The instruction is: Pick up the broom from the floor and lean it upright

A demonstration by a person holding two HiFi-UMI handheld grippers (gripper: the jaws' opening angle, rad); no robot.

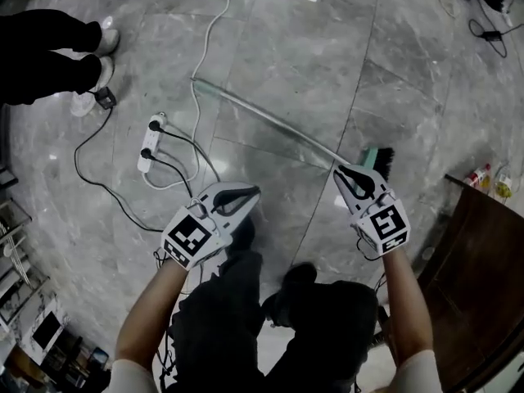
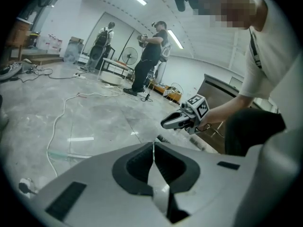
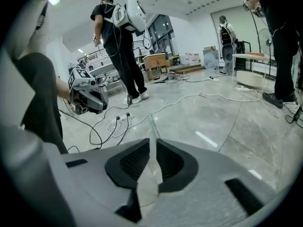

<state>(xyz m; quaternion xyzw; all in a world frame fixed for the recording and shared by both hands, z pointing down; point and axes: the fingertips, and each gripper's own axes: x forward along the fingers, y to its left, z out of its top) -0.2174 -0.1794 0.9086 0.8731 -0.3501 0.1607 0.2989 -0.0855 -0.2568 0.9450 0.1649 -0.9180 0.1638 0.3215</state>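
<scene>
While the broom (image 1: 282, 124) is lying flat on the floor (image 1: 327, 56), brush end just beside my right tongs (image 1: 339, 171), those are sitting barely parted, empty; left tongs (image 1: 255, 191) are sitting clenched on nothing. I'm expecting the thin glossy handle slipping or rolling out of a narrow pinch.

Floor (image 1: 327, 47): grey marble tiles, glossy.

Broom (image 1: 282, 121): lying flat on the floor, pale handle running from upper left down to a teal-and-dark head at right.

Right gripper (image 1: 339, 171): tip just beside the handle, close to the broom head; contact cannot be confirmed.

Left gripper (image 1: 252, 191): well apart from the broom, jaws together, nothing between them.

White power strip (image 1: 150, 142): on the floor left of the broom, two black plugs inserted, white and black cables trailing from it.

Bystander's legs (image 1: 49, 51): upper left, dark trousers, white shoes.

Dark wooden counter (image 1: 483, 277): at right, carrying bottles (image 1: 478, 176).
</scene>
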